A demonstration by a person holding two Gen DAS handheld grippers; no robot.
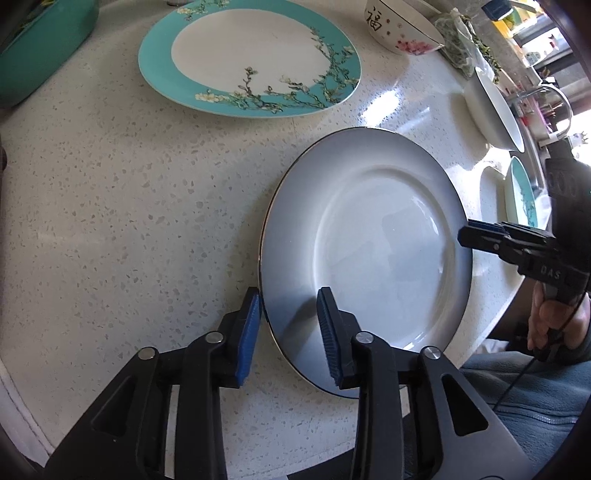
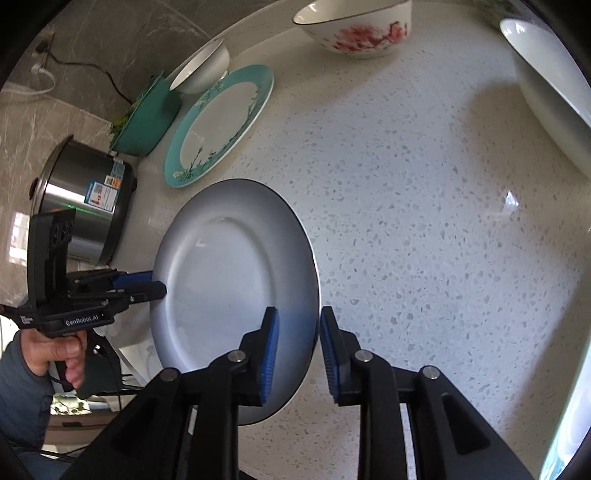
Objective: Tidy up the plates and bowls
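Plates and bowls lie scattered over my speckled tabletop (image 1: 110, 221), so I judge the sorting barely begun. The grey-white plate (image 1: 369, 236) lies flat at the near edge, at about four o'clock in the left wrist view. My left gripper (image 1: 290, 325) straddles its rim at seven o'clock of the plate, jaws apart, one pad outside the rim and one over the plate, neither visibly pressing. My right gripper (image 2: 297, 350) straddles the opposite rim the same way, jaws apart with a gap showing, so nothing is clamped.

The teal blossom plate (image 1: 251, 55) sits alone at twelve o'clock, well apart from the grey one. A bowl with pink flowers (image 1: 402, 29) stands at one o'clock, a large white bowl (image 1: 495, 107) at two o'clock, and a small teal-lined dish (image 1: 521, 195) at three o'clock. In the right wrist view another white bowl (image 2: 201, 68) rests just beside the teal plate.

Nothing is stacked yet: plates still need gathering, bowls nesting.
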